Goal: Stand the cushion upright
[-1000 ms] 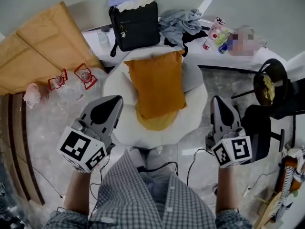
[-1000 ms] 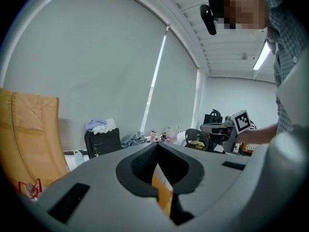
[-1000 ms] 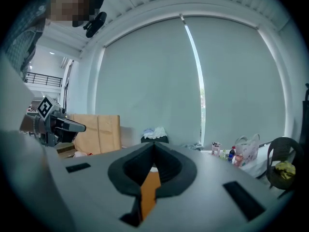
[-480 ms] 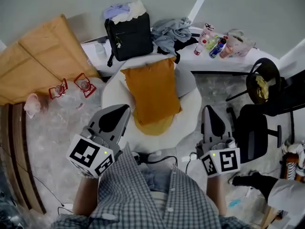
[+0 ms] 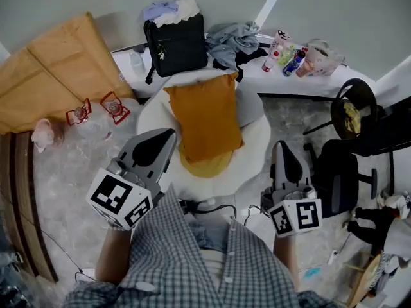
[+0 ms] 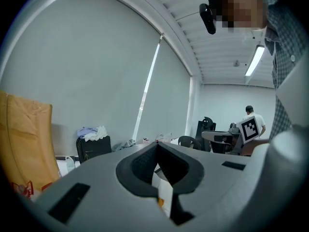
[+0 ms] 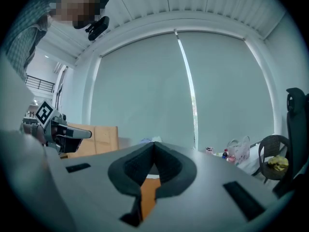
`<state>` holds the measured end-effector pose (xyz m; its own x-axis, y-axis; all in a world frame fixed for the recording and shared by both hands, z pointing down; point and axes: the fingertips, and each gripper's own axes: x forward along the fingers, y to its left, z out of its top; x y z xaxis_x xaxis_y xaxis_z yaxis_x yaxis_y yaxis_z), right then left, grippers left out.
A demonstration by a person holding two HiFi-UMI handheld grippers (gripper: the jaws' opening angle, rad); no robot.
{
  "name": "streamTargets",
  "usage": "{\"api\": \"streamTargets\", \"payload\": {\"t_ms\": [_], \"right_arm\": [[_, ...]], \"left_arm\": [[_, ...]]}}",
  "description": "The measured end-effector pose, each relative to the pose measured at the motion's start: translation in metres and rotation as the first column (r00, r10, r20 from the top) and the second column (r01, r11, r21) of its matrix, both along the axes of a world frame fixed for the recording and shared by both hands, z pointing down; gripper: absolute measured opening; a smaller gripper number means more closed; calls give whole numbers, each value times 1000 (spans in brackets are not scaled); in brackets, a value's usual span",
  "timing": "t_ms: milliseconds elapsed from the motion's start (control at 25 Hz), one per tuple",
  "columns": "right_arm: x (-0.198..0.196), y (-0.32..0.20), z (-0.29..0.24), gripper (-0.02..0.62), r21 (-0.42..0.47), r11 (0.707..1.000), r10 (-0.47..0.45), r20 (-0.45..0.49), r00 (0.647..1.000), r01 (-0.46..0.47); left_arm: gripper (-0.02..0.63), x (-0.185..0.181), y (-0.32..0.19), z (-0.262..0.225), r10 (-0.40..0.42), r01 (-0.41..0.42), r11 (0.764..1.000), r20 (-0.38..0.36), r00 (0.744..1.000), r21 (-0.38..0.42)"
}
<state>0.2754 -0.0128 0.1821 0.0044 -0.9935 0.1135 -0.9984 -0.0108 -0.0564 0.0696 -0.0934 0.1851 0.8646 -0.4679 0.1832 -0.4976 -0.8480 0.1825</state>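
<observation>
Since the cushion point(image 5: 204, 117) seems propped upright against the chair point(image 5: 257, 140), you hold the left gripper point(image 5: 166, 136) and right gripper point(image 5: 281, 149) back, jaws closed on nothing.

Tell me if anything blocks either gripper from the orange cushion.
Nothing visible does. The cushion rests uncovered on the white chair; the left gripper and right gripper, both shut and empty, flank it.

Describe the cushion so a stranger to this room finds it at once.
Find the round white seat in the middle of the floor, in front of the black bag. The cushion rests on that seat. It is a plain dark-orange rectangle, the one strong colour against the seat's white and grey.
</observation>
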Motion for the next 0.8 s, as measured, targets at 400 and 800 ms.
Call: {"api": "streamTargets", "payload": {"t_ms": [400, 800], "right_arm": [[-7, -1, 2, 6, 1, 1000, -9, 11, 1000, 9], [-11, -1, 4, 6, -12, 1000, -22, 4, 1000, 22]], "left_arm": [[8, 1, 9, 6, 11, -11, 1000, 26, 1000, -2], [8, -3, 7, 5, -4, 5, 1000, 25, 1000, -5]]}}
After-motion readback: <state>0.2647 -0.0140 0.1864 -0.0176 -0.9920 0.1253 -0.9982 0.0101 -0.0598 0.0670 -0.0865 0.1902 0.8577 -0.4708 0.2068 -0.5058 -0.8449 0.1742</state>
